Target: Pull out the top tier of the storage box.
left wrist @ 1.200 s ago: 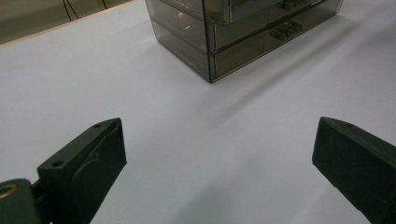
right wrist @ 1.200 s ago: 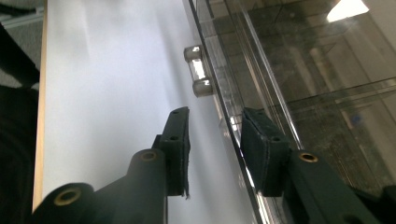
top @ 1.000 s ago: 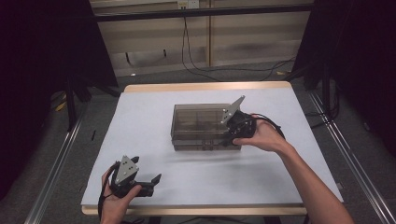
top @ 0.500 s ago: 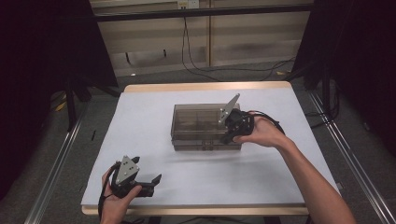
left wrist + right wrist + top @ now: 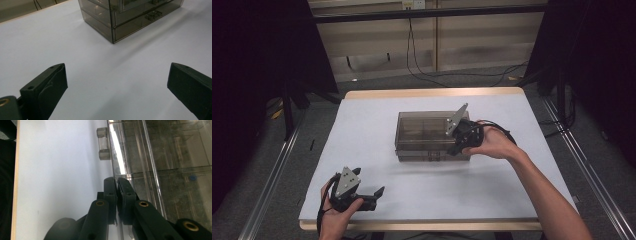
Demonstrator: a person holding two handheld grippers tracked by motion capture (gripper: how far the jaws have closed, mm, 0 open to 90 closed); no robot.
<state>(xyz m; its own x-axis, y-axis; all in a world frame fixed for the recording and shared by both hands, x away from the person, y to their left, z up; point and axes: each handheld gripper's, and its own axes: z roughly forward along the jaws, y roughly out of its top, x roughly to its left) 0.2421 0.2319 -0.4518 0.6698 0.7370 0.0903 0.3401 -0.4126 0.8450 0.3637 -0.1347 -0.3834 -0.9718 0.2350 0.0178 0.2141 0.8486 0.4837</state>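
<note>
- Two hand-held grippers are at work over a white table (image 5: 377,125), one in each of the person's hands.
- At the centre of the high view stands a smoky transparent plastic box (image 5: 424,132), with a clasp (image 5: 103,143) on its front face, seen at the upper middle of the right gripper view.
- At the box's right end in the high view, the right gripper (image 5: 457,145) has just been closing; in its own view the two black jaws stand almost together, pinched on the thin clear front edge of the box's lid.
- At the lower left of the high view, the left gripper (image 5: 374,192) rests low at the table's near edge, well apart from the box.
- Its jaws stand wide apart with nothing but bare table between them; the box (image 5: 130,17) sits at the top of that view.
</note>
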